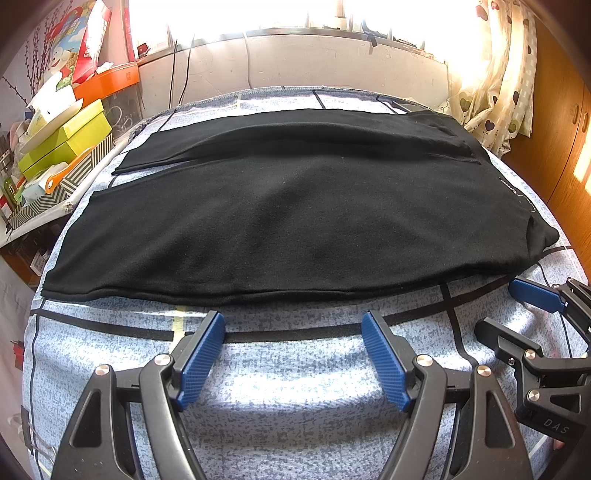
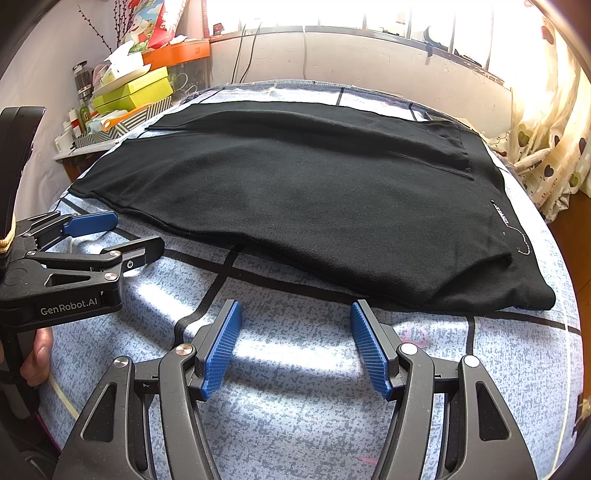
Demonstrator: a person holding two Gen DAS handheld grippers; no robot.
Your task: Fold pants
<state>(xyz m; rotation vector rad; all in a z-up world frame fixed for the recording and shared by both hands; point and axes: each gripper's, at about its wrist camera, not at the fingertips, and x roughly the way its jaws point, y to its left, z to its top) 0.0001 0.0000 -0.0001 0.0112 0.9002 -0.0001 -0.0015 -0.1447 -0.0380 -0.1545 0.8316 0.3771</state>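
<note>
Strong daylight from the window [image 1: 236, 14] at the back — blown out to white. Curtain [image 1: 506, 74] glows, washed out. Black pants [image 1: 295, 206] hold little detail. Fisheye bending at edges (dark vignette corners). Focus sharp throughout.

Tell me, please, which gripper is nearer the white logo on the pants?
Right. The right gripper hovers near the waist end by the white logo; the left gripper sits further toward the leg end.
</note>
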